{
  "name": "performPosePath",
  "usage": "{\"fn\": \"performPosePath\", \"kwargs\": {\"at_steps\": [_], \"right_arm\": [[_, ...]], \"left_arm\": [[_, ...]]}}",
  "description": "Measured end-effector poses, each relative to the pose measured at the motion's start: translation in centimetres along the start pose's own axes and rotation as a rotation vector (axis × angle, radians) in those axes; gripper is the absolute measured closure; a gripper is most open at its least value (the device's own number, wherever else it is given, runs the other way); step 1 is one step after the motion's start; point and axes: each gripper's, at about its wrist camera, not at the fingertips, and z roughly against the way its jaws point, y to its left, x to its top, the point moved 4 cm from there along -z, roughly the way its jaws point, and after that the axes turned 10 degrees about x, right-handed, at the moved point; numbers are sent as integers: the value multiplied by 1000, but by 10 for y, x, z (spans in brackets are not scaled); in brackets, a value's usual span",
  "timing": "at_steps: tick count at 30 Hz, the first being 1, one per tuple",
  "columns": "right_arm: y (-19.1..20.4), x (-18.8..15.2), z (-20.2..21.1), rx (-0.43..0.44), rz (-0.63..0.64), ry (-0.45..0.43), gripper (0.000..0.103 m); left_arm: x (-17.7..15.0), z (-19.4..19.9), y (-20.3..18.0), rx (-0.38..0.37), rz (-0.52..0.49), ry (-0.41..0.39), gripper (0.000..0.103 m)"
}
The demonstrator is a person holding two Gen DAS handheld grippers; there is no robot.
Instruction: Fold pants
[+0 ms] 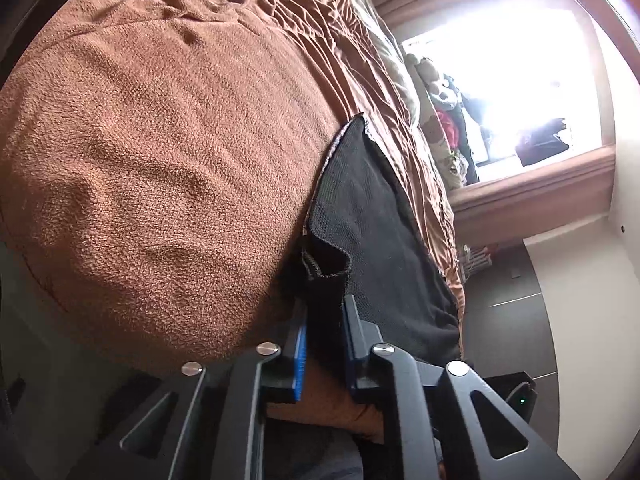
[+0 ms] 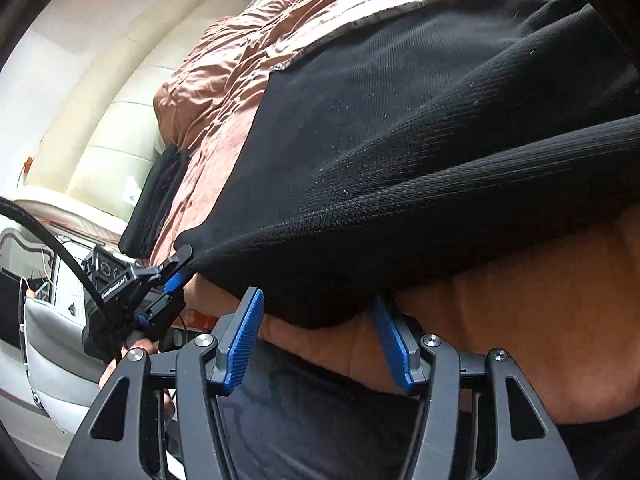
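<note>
- Black linkage arms fill the bottom of both wrist views, two per gripper, each ending in a blue ribbed pad.
- On the left gripper [image 1: 324, 312], the jaws are seen drawn nearly together, clenched on a bunched hem of the black pants [image 1: 376, 240], which runs off toward 12 o'clock.
- On the right gripper [image 2: 320, 312], the jaws stand partly apart; the pants' [image 2: 420, 152] folded edge hangs between the fingertips, but whether the pads press on it cannot be told.
- One pair of pants is counted, spread over one brown blanket [image 1: 160, 140] on the bed.
- In the right view, the left gripper [image 2: 176, 272] is seen at 9 o'clock, pinching the pants' corner, with fingers of a hand [image 2: 136, 350] wrapped below it.
- One bright window [image 1: 520, 92] is seen at 2 o'clock in the left view.
</note>
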Motion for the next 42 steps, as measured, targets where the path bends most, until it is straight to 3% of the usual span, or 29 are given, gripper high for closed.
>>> {"fn": "performPosePath", "kwargs": {"at_steps": [1, 3, 7, 16, 24, 28, 32, 42], "right_arm": [[-1, 1, -3, -5, -3, -3, 62], [-2, 3, -8, -13, -12, -9, 84], [-1, 2, -5, 10, -16, -31, 100], [6, -20, 24, 54, -19, -48, 102], [-13, -32, 9, -25, -53, 24, 102], [-2, -36, 14, -21, 4, 36, 102], [13, -25, 34, -46, 91, -19, 102], [30, -3, 31, -164, 185, -98, 102]], "left_arm": [[0, 0, -1, -2, -1, -2, 89], [1, 2, -2, -6, -1, -5, 91], [2, 3, -3, -10, -1, -7, 93], [0, 11, -6, -27, 9, -23, 95], [-10, 17, 5, -22, 46, -27, 95], [-12, 22, 10, -36, 60, -26, 94], [-12, 22, 10, -54, 68, -32, 62], [-19, -2, 0, -71, 85, 15, 61]]}}
